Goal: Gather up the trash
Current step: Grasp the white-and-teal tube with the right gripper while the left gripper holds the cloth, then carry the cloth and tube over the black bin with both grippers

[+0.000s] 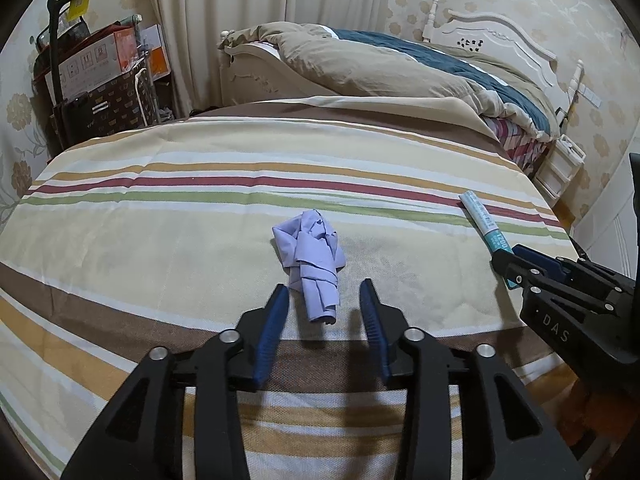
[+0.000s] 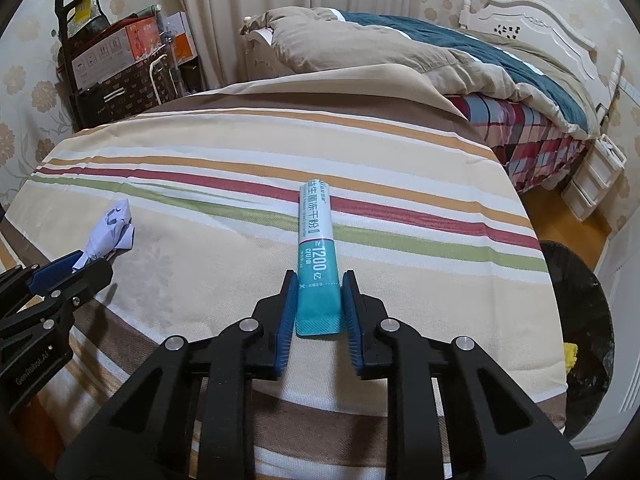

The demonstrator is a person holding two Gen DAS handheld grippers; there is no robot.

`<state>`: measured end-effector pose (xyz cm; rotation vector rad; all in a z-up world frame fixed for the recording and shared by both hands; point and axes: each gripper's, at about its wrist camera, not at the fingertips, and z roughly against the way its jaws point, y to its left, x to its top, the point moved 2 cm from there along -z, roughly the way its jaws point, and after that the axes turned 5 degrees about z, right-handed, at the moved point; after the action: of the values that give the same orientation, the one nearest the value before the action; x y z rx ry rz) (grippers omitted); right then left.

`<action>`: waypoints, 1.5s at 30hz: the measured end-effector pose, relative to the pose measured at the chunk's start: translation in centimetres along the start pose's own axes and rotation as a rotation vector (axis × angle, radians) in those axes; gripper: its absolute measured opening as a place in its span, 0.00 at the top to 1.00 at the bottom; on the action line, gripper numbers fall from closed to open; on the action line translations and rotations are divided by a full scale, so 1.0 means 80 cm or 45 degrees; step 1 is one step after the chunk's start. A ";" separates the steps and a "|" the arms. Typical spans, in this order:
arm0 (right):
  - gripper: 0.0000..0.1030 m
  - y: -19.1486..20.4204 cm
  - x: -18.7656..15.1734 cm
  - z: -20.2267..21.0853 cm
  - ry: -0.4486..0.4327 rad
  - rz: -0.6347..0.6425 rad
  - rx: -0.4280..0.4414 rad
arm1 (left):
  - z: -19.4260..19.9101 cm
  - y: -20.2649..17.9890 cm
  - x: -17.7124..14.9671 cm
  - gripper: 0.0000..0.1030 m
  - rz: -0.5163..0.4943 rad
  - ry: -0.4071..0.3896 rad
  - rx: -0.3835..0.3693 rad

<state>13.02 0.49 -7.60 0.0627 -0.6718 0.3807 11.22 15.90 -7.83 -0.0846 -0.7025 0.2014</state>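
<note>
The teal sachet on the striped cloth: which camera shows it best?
The right wrist view. The sachet lies lengthwise in the middle, its print readable, its near end between the right gripper pads. In the left wrist view the sachet is small at the right edge, its near end hidden by the gripper.

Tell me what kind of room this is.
Most likely a bedroom: a bed with a quilt and carved headboard, curtains behind it, floral wallpaper.
</note>
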 end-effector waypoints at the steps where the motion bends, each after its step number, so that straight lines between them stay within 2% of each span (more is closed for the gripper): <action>1: 0.78 0.000 0.000 0.000 0.000 -0.001 0.001 | -0.001 0.000 0.001 0.57 0.002 0.003 0.000; 8: 0.78 -0.001 0.000 0.001 -0.001 0.003 -0.002 | -0.011 -0.001 0.010 0.57 0.016 0.016 0.019; 13: 0.79 -0.001 0.000 0.000 -0.002 -0.001 0.002 | -0.015 -0.004 0.010 0.73 -0.013 0.016 0.032; 19: 0.79 -0.001 0.001 0.000 -0.005 -0.003 0.006 | -0.013 -0.007 0.009 0.78 -0.033 0.000 0.033; 35: 0.79 -0.011 -0.015 0.020 -0.044 -0.041 0.008 | 0.002 -0.016 0.000 0.79 -0.052 -0.040 0.023; 45: 0.79 -0.034 -0.036 0.045 -0.069 -0.104 -0.018 | 0.013 -0.046 -0.015 0.79 -0.113 -0.041 -0.021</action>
<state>9.84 -3.64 -6.40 0.0871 -0.7229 0.2970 10.24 12.09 -7.24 -0.0662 -0.7384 0.1122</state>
